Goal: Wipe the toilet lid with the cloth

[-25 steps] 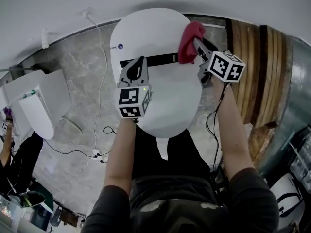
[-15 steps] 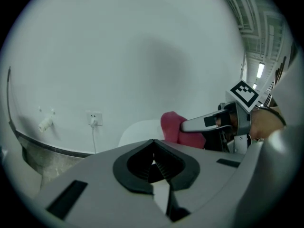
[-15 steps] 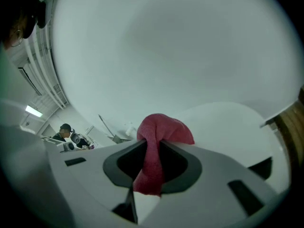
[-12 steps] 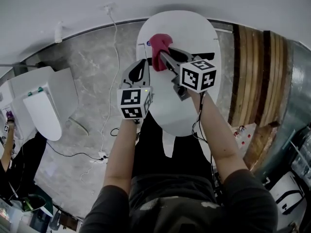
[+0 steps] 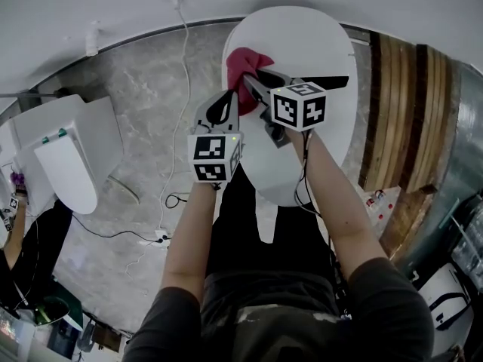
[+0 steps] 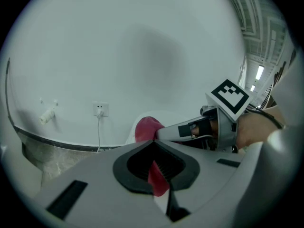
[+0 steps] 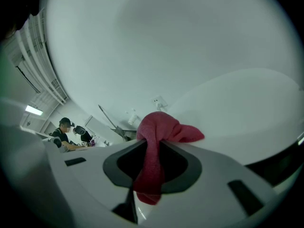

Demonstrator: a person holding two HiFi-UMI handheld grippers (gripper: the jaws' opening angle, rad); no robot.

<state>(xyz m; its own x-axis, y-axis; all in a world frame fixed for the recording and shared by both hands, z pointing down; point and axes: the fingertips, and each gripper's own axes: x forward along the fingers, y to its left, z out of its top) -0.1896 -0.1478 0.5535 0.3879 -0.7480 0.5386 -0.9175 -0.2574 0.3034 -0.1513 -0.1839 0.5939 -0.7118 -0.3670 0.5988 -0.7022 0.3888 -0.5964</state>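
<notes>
cloth (image 7: 160, 127): red, clamped between the closed fingers of right gripper (image 5: 251, 81), bunched past their tips on toilet lid (image 5: 309, 47) | left gripper (image 5: 228, 100): fingers closed, just beside cloth | hidden: lid's near edge behind arms

The crimson cloth (image 5: 245, 65) is sitting bunched and pinched in the jaws of my right hand-held gripper (image 5: 253, 82). Its loose end is resting on the far left part of the toilet lid (image 5: 317, 47), which is lying closed, white, oval and glossy.
</notes>
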